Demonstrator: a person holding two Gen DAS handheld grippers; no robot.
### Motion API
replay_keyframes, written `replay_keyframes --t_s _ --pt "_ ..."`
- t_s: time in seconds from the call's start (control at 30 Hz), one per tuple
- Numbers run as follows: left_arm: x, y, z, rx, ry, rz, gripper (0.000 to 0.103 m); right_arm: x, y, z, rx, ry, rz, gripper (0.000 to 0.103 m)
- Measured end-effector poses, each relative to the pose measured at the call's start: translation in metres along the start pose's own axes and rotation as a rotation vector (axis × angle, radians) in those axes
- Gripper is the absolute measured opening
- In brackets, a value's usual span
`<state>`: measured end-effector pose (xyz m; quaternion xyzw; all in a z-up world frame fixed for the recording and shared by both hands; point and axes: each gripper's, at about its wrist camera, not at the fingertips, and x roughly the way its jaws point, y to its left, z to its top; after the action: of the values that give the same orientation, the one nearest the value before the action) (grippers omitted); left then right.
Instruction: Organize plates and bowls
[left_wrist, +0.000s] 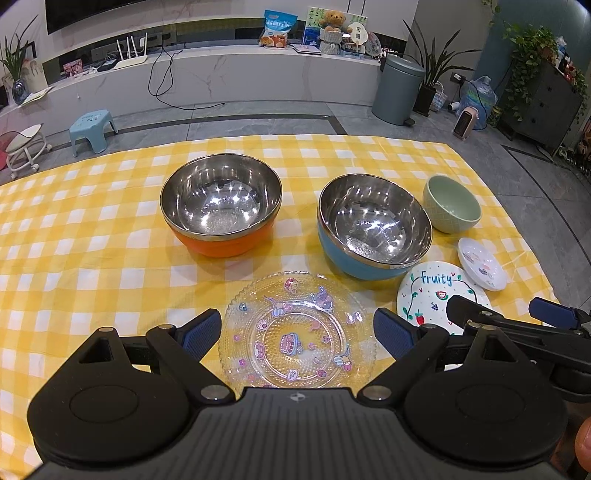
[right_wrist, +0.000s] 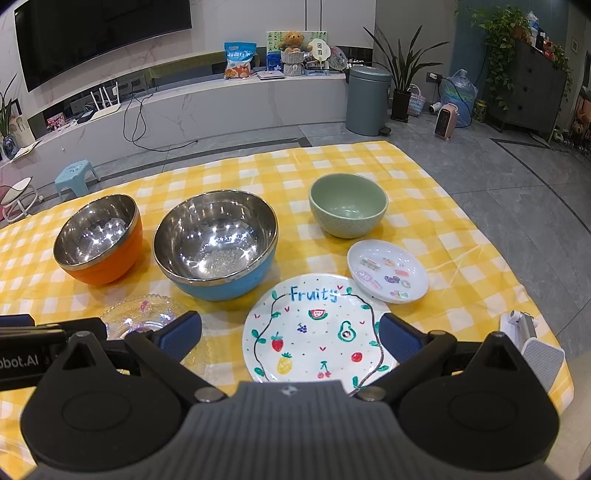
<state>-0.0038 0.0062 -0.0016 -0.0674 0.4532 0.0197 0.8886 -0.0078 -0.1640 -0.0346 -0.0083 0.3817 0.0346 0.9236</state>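
Both grippers — left (left_wrist: 297, 328), right (right_wrist: 290, 338) — gape wide, hiding plate edges.

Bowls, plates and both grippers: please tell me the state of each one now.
Orange bowl: upright, empty.
Blue bowl: upright, empty.
Green bowl: upright, empty.
Glass plate: flat, empty.
Fruity plate: flat, empty.
Small dish: flat, empty.
Left gripper: open.
Right gripper: open.
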Motion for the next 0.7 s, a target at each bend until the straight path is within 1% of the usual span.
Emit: replay_keyframes --t_s 0.7 --pt "0.0016 -0.0010 -0.0019 -0.005 0.007 -0.009 0.103 0.0019 0.0000 -0.0011 0.008 0.012 0.007 0.100"
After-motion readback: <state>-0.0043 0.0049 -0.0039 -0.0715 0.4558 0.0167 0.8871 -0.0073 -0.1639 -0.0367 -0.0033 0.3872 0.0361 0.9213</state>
